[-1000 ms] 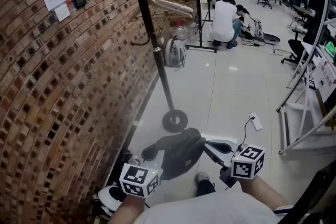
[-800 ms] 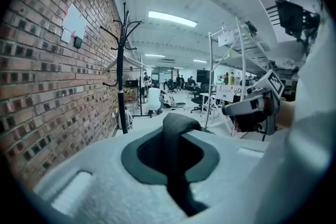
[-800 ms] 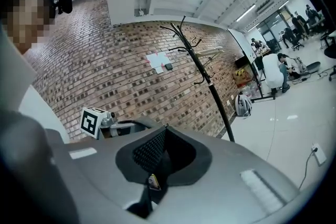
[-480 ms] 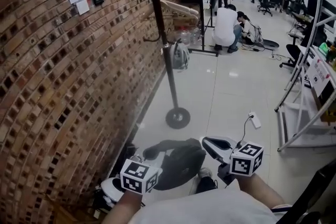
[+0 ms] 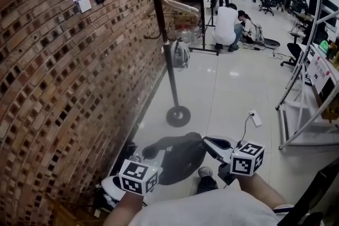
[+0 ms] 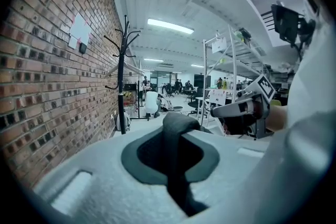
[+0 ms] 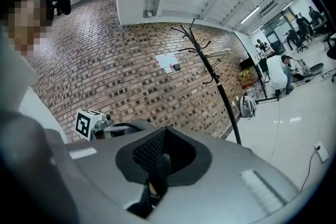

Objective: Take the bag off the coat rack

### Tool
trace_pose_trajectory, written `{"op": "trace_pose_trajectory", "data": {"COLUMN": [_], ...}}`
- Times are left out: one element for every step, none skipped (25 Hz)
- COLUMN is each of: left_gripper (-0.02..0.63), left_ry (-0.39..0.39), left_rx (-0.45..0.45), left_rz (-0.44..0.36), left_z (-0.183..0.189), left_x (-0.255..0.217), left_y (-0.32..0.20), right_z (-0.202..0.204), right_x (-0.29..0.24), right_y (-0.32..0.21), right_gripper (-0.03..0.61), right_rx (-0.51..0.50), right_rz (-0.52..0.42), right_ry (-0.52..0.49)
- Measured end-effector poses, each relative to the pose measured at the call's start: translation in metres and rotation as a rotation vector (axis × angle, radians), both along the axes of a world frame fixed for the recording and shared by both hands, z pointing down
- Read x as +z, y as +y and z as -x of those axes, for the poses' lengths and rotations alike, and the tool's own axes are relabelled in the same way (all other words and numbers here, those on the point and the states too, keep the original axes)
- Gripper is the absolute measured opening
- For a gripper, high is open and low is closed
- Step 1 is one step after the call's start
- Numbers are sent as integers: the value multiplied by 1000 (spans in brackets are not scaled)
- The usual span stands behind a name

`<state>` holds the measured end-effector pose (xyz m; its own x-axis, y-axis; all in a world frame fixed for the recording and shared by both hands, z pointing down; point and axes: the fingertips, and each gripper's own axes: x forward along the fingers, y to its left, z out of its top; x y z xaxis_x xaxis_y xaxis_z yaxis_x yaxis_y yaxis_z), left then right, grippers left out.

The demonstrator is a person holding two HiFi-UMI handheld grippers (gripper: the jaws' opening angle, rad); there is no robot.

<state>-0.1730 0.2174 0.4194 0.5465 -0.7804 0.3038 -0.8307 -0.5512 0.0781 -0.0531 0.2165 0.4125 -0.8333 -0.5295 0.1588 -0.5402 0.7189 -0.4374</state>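
Black strap pinched by left gripper, right fingers together; head view shows bag.

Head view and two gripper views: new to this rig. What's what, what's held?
No robot: a person carries a two-jaw gripper in each hand. The head view looks down from the person's head; each gripper view looks along that gripper's own jaws. The left gripper is shut on the strap of the dark bag; the right gripper looks shut on another part of it. The bag hangs between them, off the coat rack. On the floor lies a power strip.
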Motion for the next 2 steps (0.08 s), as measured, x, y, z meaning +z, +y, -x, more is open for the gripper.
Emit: {"op": "trace_pose_trajectory", "data": {"left_gripper": [11, 11], "left_ry": [-4, -7], "left_rx": [2, 5], "left_rz": [-4, -7], "left_z": [-1, -1], "left_x": [1, 1], "left_y": [1, 1], "right_z": [-1, -2], "right_x": [2, 3], "right_y": [2, 3], "right_gripper": [-2, -2], "right_rx": [3, 6], "right_rz": [2, 3], "right_ry": [-1, -2]}}
